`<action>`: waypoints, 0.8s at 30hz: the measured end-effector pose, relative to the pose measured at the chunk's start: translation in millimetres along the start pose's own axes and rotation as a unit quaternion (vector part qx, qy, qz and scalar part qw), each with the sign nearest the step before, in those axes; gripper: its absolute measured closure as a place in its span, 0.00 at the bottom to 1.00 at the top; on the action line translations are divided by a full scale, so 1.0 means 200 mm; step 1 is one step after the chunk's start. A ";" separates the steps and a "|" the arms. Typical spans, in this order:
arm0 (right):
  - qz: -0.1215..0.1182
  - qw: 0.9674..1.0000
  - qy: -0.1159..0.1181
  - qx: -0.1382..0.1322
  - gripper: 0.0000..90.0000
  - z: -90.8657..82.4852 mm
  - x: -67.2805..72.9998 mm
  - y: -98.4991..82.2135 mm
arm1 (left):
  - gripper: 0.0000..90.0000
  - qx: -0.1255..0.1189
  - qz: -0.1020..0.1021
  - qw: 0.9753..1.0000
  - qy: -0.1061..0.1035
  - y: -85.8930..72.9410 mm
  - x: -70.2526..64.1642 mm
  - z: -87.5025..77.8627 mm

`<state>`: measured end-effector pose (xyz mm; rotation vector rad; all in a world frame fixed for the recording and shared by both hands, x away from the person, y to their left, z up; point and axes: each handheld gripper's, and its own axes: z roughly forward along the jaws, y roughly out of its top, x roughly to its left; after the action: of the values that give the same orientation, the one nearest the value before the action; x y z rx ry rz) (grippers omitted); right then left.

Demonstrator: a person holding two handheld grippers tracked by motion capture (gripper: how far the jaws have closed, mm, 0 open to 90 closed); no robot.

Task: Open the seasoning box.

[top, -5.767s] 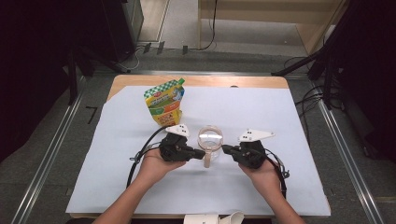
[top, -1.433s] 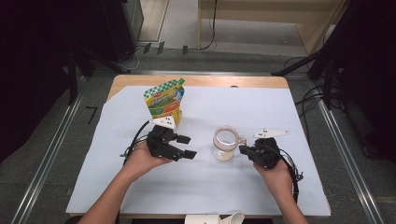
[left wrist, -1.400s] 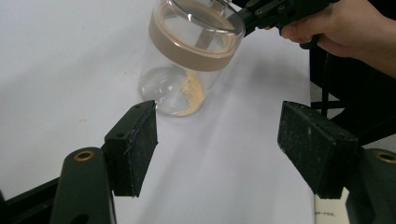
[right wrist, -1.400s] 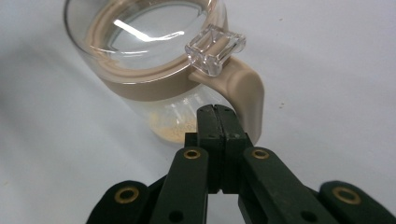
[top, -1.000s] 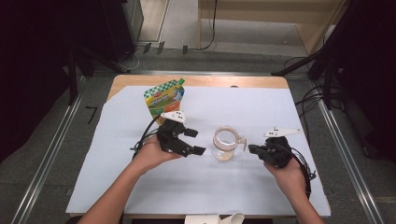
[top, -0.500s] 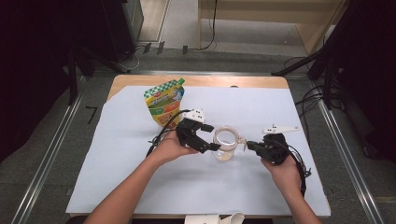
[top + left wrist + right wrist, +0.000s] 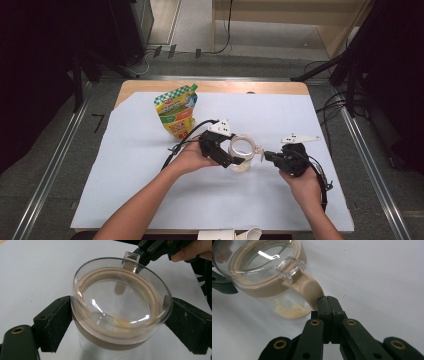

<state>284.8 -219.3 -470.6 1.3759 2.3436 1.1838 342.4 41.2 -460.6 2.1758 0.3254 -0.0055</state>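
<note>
A clear jar (image 7: 243,159) with a clear lid (image 7: 117,295) and a beige collar stands mid-table, with a little yellowish powder (image 7: 290,310) at its bottom. My left gripper (image 7: 236,150) reaches in from the left. Its jaws have just been opening and now stand wide on either side of the lid, the pads (image 7: 56,325) close beside it without a clear squeeze. My right gripper (image 7: 265,155) comes from the right and is shut on the collar's beige tab (image 7: 310,290), just below the lid's clear latch (image 7: 290,268).
A green and yellow snack pouch (image 7: 177,112) stands behind and left of the jar. A white sheet (image 7: 150,195) covers most of the wooden table (image 7: 210,86). White parts (image 7: 230,234) lie at the near edge. Cables trail from both grippers.
My left hand has moved right and slightly down, from open table to the jar, and its jaws now straddle the lid. The right gripper has kept its hold on the tab.
</note>
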 end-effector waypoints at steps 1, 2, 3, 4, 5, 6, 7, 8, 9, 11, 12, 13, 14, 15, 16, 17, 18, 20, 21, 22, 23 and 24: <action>-0.001 1.000 0.000 0.000 1.00 0.00 0.00 0.00 | 0.11 0.000 0.000 1.000 0.000 0.00 0.00 0.00; 0.000 1.000 -0.001 0.000 1.00 0.00 0.00 0.00 | 0.11 -0.003 0.002 1.000 -0.001 0.00 0.00 0.01; 0.000 1.000 -0.001 0.000 1.00 0.00 0.00 0.00 | 0.11 -0.003 0.002 1.000 -0.001 0.00 0.00 0.01; 0.000 1.000 -0.001 0.000 1.00 0.00 0.00 0.00 | 0.11 -0.006 -0.001 1.000 -0.001 0.00 0.00 0.02; 0.000 1.000 -0.001 0.000 1.00 0.00 0.00 0.00 | 0.11 -0.007 -0.001 1.000 -0.002 0.00 0.00 0.02; 0.000 1.000 -0.001 0.000 1.00 0.00 0.00 0.00 | 0.11 -0.007 0.000 1.000 -0.001 0.00 0.00 0.02; 0.000 1.000 -0.002 -0.001 1.00 0.00 0.00 0.00 | 0.11 -0.005 0.001 1.000 -0.001 0.00 0.00 0.02; 0.001 1.000 -0.002 -0.001 1.00 0.00 0.00 0.00 | 0.11 -0.004 -0.001 1.000 0.000 0.00 0.00 0.02; 0.001 1.000 -0.001 -0.001 1.00 0.00 0.00 0.00 | 0.11 -0.003 -0.002 1.000 0.002 0.01 0.00 0.02; 0.001 1.000 -0.002 -0.001 1.00 0.00 0.00 0.00 | 0.11 0.000 -0.005 1.000 0.003 0.01 0.00 0.01; 0.001 1.000 -0.003 0.000 1.00 0.00 0.00 0.00 | 0.11 0.000 -0.009 1.000 0.002 0.01 0.00 0.01; 0.001 1.000 -0.003 0.000 1.00 0.00 0.00 0.00 | 0.11 0.000 -0.009 1.000 0.002 0.01 0.00 0.01; 0.001 1.000 -0.002 0.001 1.00 0.00 0.00 0.00 | 0.11 0.002 -0.012 1.000 0.003 0.02 0.00 0.01; 0.001 1.000 -0.002 0.001 1.00 0.00 0.00 0.00 | 0.11 0.005 -0.010 1.000 0.005 0.03 0.00 0.01; 0.002 1.000 -0.002 0.001 1.00 0.00 0.00 0.00 | 0.11 0.005 -0.010 1.000 0.005 0.03 0.00 0.01; 0.002 1.000 -0.002 0.001 1.00 0.00 0.00 0.00 | 0.11 0.008 -0.010 1.000 0.006 0.03 -0.01 0.01; 0.002 1.000 -0.003 0.001 1.00 0.00 0.01 0.00 | 0.11 0.013 -0.005 1.000 0.008 0.04 -0.01 0.00; 0.003 1.000 -0.003 0.001 1.00 0.00 0.01 0.00 | 0.11 0.015 -0.003 1.000 0.010 0.06 -0.01 0.00; 0.003 1.000 -0.003 0.001 1.00 0.00 0.01 0.00 | 0.11 0.016 -0.003 1.000 0.009 0.06 -0.01 0.00; 0.003 1.000 -0.004 0.001 1.00 0.00 0.01 0.00 | 0.11 0.014 -0.002 1.000 0.008 0.07 -0.01 -0.01; 0.003 1.000 -0.003 0.001 1.00 0.00 0.01 0.00 | 0.11 0.014 -0.002 1.000 0.008 0.07 -0.01 -0.01; 0.003 1.000 -0.003 0.001 1.00 0.00 0.01 0.00 | 0.11 0.020 0.003 1.000 0.009 0.08 -0.02 -0.01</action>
<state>283.5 -218.5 -470.4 1.3853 2.3395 1.1773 342.8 33.6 -446.7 2.2181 0.3313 0.0123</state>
